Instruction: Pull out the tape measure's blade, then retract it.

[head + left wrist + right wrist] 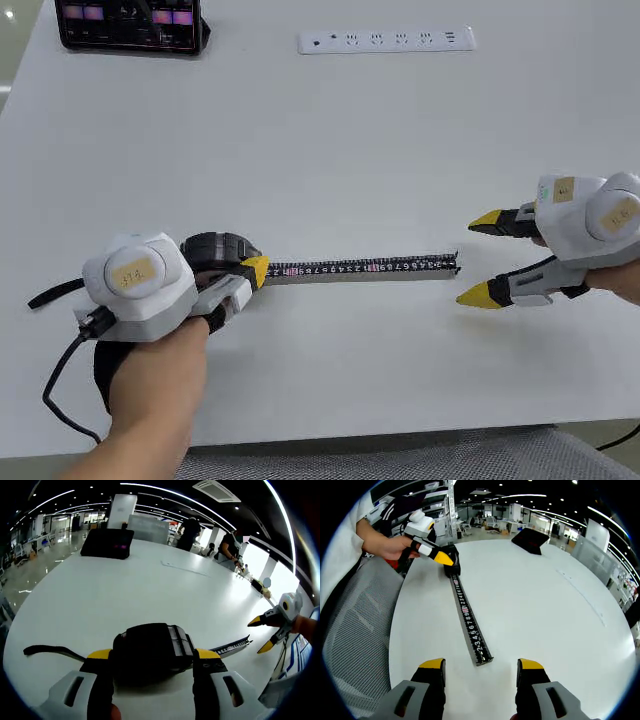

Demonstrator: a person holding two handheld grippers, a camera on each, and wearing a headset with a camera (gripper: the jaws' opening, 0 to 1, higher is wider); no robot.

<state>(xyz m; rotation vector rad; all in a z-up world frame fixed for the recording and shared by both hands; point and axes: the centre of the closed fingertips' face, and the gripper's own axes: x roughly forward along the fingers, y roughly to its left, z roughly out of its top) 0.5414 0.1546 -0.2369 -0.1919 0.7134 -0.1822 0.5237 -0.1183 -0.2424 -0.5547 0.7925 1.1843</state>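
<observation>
Item: tape measure [215, 250], black case, on the white bench [320, 140], near its front edge.
Holder: left gripper [153, 654], jaws clamped on either side of the case.
Blade [365, 268]: drawn out, lying flat on the bench, running from the case toward the right gripper [478, 260].
Right gripper: jaws spread, grasping nothing; the blade's hook end [484, 658] lies just ahead of them, apart.
Status: pull-out looks done; retraction not yet done.
</observation>
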